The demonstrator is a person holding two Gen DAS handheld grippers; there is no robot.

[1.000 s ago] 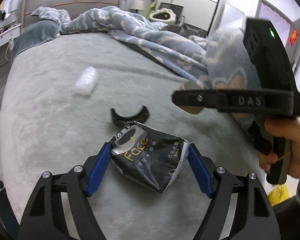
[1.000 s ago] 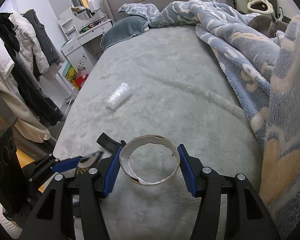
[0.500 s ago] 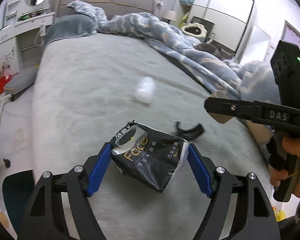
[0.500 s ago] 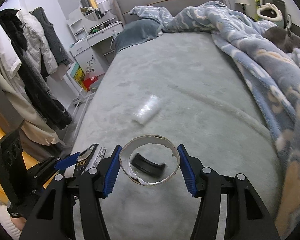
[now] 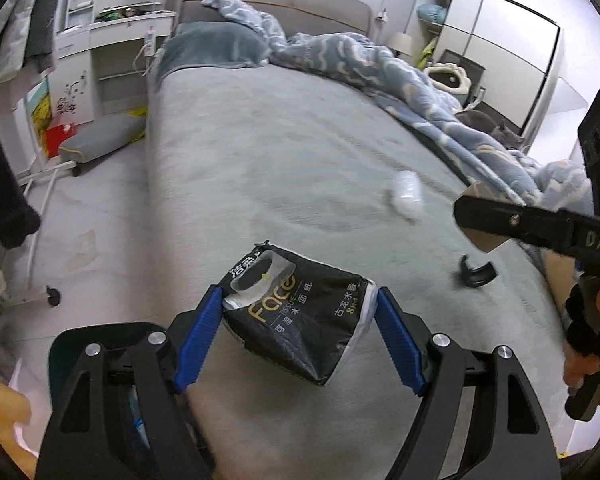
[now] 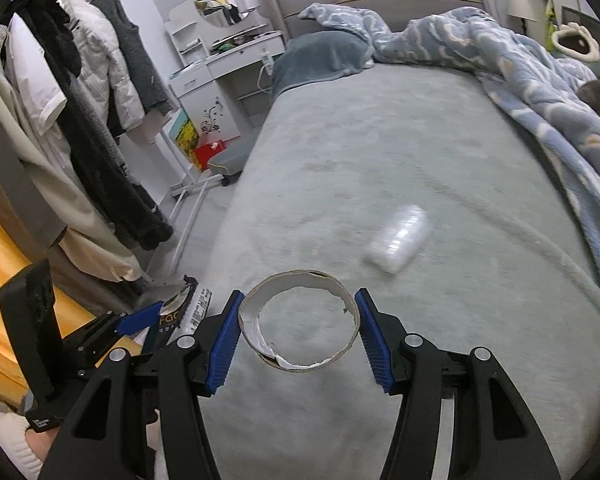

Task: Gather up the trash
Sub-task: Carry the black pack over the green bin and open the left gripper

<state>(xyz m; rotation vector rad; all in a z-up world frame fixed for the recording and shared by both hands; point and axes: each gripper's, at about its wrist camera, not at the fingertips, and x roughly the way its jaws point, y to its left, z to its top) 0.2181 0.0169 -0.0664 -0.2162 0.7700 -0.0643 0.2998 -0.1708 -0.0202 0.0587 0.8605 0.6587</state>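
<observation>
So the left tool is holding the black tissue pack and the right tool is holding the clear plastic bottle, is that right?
Not quite. The left tool does hold the black tissue pack, but the right tool holds a cardboard tape ring, as the right wrist view shows. The clear plastic bottle lies on the bed, ungripped.

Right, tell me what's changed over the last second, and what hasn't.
Both views have swung left: the clothes rack and floor beside the grey bed now fill more of the frame. The clear crumpled plastic bottle and black curved plastic piece have slid rightward in the left wrist view. Nothing was grasped or released. The left gripper still holds the black tissue packet; the right gripper still holds the cardboard tape ring.
</observation>
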